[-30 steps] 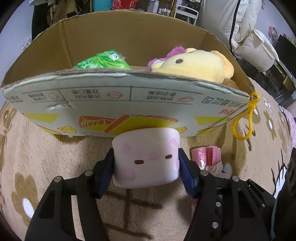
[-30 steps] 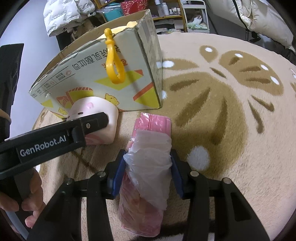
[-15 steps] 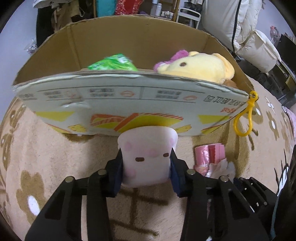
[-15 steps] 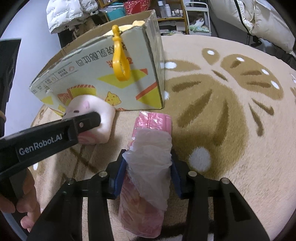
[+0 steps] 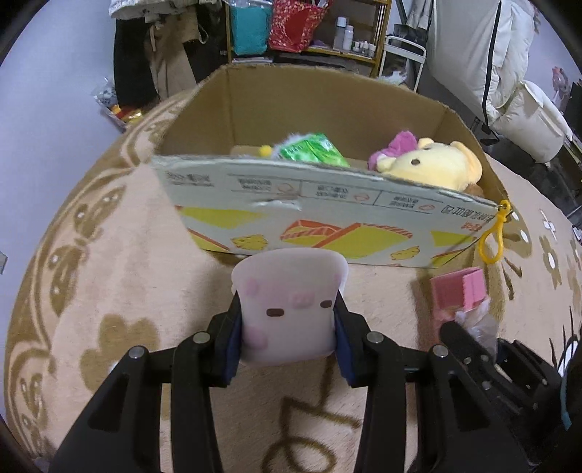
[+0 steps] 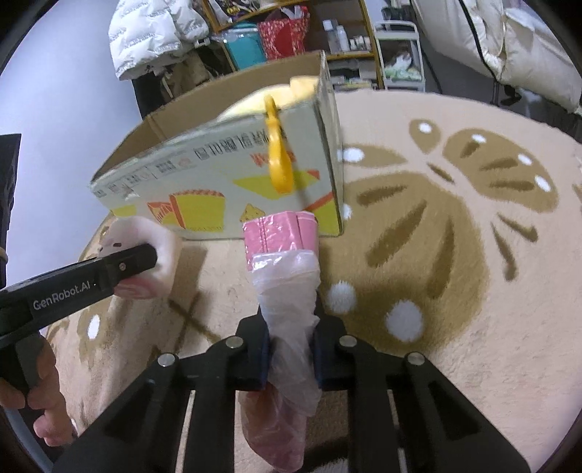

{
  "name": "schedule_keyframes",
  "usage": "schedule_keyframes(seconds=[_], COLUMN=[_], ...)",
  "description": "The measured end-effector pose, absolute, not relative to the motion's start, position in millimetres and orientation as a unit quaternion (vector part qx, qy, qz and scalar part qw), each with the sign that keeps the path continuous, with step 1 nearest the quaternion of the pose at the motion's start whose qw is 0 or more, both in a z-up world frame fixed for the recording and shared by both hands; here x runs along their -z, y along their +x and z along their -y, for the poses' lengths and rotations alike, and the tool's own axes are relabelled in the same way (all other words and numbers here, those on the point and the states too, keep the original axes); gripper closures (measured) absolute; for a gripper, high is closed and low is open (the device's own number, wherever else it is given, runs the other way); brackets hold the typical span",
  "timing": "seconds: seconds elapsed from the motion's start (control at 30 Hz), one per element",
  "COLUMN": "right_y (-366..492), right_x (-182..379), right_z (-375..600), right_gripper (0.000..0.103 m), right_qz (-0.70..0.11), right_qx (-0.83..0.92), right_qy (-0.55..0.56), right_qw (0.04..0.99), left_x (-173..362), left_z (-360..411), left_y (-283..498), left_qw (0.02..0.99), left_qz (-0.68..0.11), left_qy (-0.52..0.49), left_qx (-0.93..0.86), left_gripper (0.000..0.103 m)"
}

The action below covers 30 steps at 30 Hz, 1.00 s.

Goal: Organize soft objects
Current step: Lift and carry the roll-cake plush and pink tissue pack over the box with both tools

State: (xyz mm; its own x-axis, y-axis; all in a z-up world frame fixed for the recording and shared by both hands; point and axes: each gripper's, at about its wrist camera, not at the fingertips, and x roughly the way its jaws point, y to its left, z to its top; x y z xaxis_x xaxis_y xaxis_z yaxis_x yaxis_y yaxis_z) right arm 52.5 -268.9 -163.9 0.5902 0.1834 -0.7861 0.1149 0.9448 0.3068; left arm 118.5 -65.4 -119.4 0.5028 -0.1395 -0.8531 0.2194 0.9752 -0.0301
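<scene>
My left gripper [image 5: 289, 327] is shut on a white squishy toast toy [image 5: 289, 305] with pink blotches, held above the rug before the cardboard box [image 5: 327, 214]. The toy also shows in the right wrist view [image 6: 145, 251]. My right gripper [image 6: 289, 349] is shut on a pink pack in a thin plastic bag [image 6: 287, 298], lifted off the rug near the box's corner [image 6: 327, 182]. The pack also shows in the left wrist view [image 5: 458, 291]. Inside the box lie a yellow plush [image 5: 429, 167] and a green packet [image 5: 313, 149].
A yellow plastic clip [image 5: 494, 236] hangs from the box's near right corner, also in the right wrist view [image 6: 278, 160]. The beige patterned rug [image 6: 454, 236] spreads all round. Shelves with bags [image 5: 287, 25] and white bedding [image 5: 473, 47] stand behind.
Both grippers have risen off the rug with their objects and drawn back from the box. Both have squeezed tighter: the toast toy is narrower, the bag pinched thin.
</scene>
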Motion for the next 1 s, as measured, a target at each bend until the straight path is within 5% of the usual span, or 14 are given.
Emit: schedule_keyframes(seconds=[1.0], right_y=[6], right_x=[52], right_z=[250], right_gripper=[0.084], right_qz=[-0.274], right_qx=[-0.038], right_qy=[0.102], right_qw=[0.956], left_x=[-3], left_z=[30], left_y=[83], left_qw=[0.939], left_qz=[-0.338], left_qy=[-0.002], left_qx=[0.067], left_gripper=[0.062])
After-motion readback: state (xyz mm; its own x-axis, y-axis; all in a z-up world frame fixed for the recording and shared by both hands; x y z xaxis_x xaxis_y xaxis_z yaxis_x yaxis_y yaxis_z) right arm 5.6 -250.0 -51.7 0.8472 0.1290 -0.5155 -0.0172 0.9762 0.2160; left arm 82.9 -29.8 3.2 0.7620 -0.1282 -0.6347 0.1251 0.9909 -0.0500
